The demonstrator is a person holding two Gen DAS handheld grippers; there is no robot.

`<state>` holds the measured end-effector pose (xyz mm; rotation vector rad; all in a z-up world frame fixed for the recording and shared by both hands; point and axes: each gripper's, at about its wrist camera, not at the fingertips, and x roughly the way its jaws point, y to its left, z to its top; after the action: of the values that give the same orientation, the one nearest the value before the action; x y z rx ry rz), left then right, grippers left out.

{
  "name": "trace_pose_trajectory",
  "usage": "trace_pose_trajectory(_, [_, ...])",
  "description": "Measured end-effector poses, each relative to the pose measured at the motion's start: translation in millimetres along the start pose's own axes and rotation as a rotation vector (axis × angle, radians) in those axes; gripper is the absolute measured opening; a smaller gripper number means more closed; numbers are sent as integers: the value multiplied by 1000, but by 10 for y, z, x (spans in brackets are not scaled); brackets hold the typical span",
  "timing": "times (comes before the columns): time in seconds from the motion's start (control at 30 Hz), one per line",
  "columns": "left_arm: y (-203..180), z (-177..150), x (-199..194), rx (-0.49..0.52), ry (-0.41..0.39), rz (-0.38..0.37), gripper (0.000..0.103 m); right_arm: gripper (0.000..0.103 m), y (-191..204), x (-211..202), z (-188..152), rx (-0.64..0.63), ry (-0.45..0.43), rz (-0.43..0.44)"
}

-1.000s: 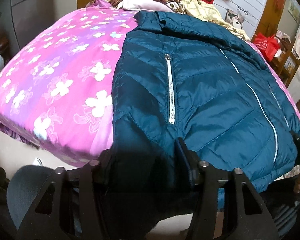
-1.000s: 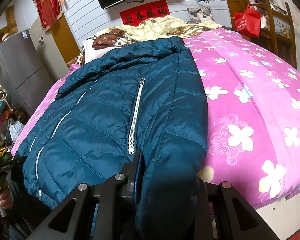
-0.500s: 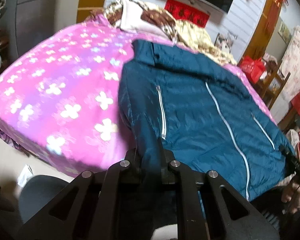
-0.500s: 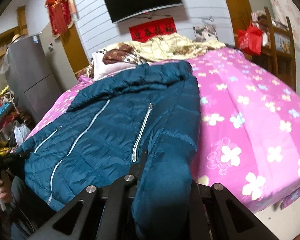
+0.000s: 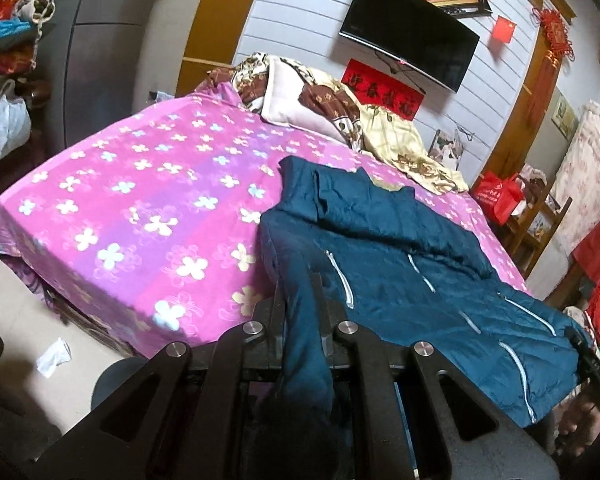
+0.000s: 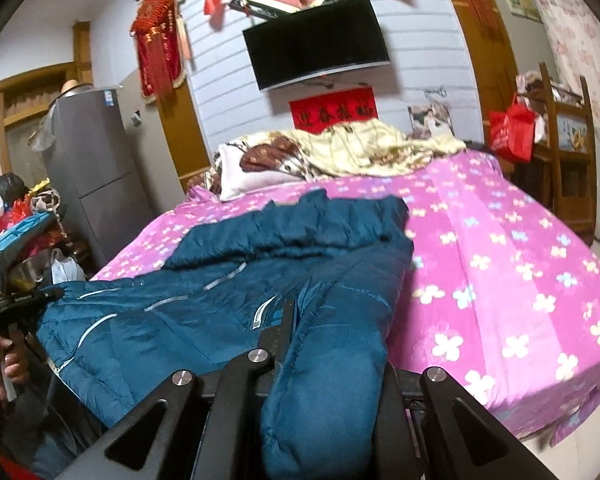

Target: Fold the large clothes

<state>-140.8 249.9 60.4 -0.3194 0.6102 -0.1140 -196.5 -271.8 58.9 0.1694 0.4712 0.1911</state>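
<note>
Left claw point(image 5: 305, 312): clamped on the near left hem corner of the jacket point(image 5: 400, 264), lifting it to fold.
Jacket: front up, right of centre on the bed point(image 5: 140, 200), collar far.
Right claw point(image 6: 300, 332): clamped on the near right corner.
Change: both claws have just closed on the cloth and risen; hem now off the bed.

Left gripper point(image 5: 302, 312) fingertips: buried in the teal jacket point(image 5: 412, 264) fabric, pad contact unseen.
Right gripper point(image 6: 324, 344) right finger: covered by the draped sleeve.
Jacket hem: cut off at 6 o'clock behind both gripper frames.
Jacket collar, right wrist view: motion-blurred.
Red banner point(image 6: 334, 112) characters: too blurred to read.
Person's hand point(image 6: 4, 360): cropped at 9 o'clock.
</note>
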Motion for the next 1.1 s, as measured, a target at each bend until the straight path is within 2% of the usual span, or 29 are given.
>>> trace_pose_trajectory(0.1, [-24,16,-100,-3,-7,-16,6,9,11,-73,32,-8,-7,0])
trace_pose_trajectory(0.37, [-87,237,-507,-29,-96,-69,6,9,67,-420,226,-25,-46,-4])
trace_pose_trajectory(0.67, [-111,508,-969,-78,-270,-96,6,9,296,-906,561,-38,-153,44])
trace_pose_trajectory(0.73, [-103,526,-905,-77,-264,-81,6,9,319,-880,557,-46,-152,48])
trace_pose_trajectory(0.83, [-53,506,-712,-97,-201,-70,6,9,265,-753,487,-29,-113,47])
trace_pose_trajectory(0.93, [-52,469,-574,-90,-170,-51,6,9,178,-584,365,19,-65,54])
trace_pose_trajectory(1.1, [-134,629,-378,-79,-174,-57,6,9,93,-397,443,46,-63,44])
